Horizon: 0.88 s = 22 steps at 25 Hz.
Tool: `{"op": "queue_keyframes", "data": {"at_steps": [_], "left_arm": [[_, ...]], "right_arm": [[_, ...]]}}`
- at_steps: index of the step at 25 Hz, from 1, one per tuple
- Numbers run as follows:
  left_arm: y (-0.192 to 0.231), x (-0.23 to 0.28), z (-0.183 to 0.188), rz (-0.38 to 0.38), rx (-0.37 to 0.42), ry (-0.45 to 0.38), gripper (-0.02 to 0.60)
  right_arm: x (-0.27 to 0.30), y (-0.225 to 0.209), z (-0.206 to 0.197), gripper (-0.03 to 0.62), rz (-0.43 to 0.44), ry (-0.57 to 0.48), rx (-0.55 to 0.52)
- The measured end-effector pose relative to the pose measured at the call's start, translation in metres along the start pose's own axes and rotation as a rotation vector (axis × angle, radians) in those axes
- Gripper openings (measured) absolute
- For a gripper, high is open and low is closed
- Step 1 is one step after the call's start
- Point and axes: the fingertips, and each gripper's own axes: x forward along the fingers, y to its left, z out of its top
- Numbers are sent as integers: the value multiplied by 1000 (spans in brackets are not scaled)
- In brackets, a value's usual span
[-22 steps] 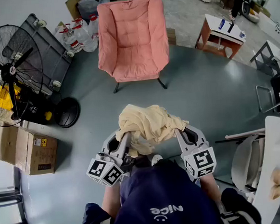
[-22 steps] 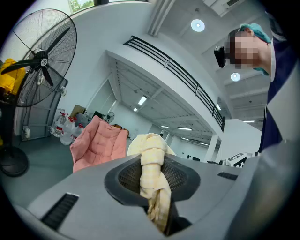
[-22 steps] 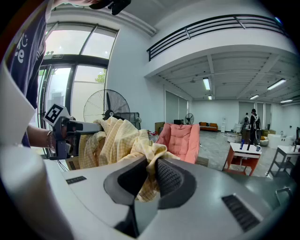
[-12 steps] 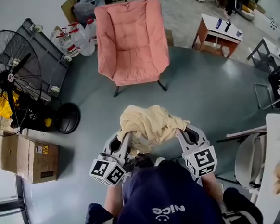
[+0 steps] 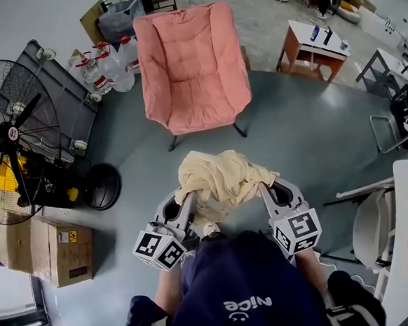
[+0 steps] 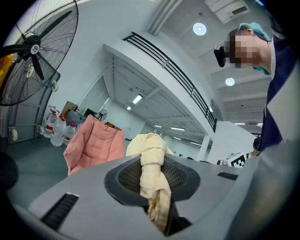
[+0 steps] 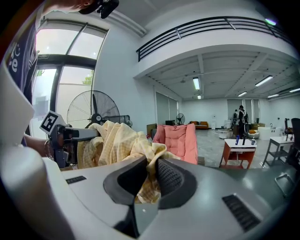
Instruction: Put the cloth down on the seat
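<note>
**Yellow cloth held up by both grippers, short of the pink chair**

Head view: We look steeply down on a grey floor [image 5: 307, 136]. At the near edge a person [image 5: 235, 293] in a dark blue top holds the left gripper [image 5: 187, 195] and the right gripper [image 5: 262, 188] side by side. A crumpled pale yellow cloth [image 5: 219, 178] is bunched between them. It drapes over both tips and is raised off the floor. Farther off, straight ahead, stands a pink padded chair [image 5: 191, 47] on dark legs. The cloth is well apart from its seat [image 5: 200, 110]. On the left we see a large black standing fan [image 5: 12, 132] with a cardboard box [image 5: 63, 247] nearer to us. Clear water bottles [image 5: 108, 61] stand just left of the chair. At the far right is a small white tabletop [image 5: 317, 37] on orange legs.

Left gripper view: The fingers [image 6: 129, 176] are clamped on a twisted rope of the cloth. It rises between the dark mesh pads and swells into a bunch above them. The chair shows beyond at the left, and the fan at the upper left.

Right gripper view: The fingers [image 7: 171, 180] are pinched on a fold of the cloth. The rest heaps to the left, toward the left gripper's marker cube [image 7: 50, 123]. The chair stands beyond, near the centre, with the tabletop to its right.
</note>
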Motion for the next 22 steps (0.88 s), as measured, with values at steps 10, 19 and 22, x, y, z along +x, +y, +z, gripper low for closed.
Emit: {"op": "queue_keyframes", "data": {"at_steps": [10, 19, 22], "left_arm": [[41, 5, 16, -20, 13, 8, 91], [51, 28, 17, 2, -18, -3, 91], [64, 68, 32, 39, -22, -5, 91]], "right_arm": [[28, 20, 5, 77, -46, -17, 8], [53, -3, 10, 78, -18, -11, 36], [88, -36, 34, 78, 16, -28, 81]]}}
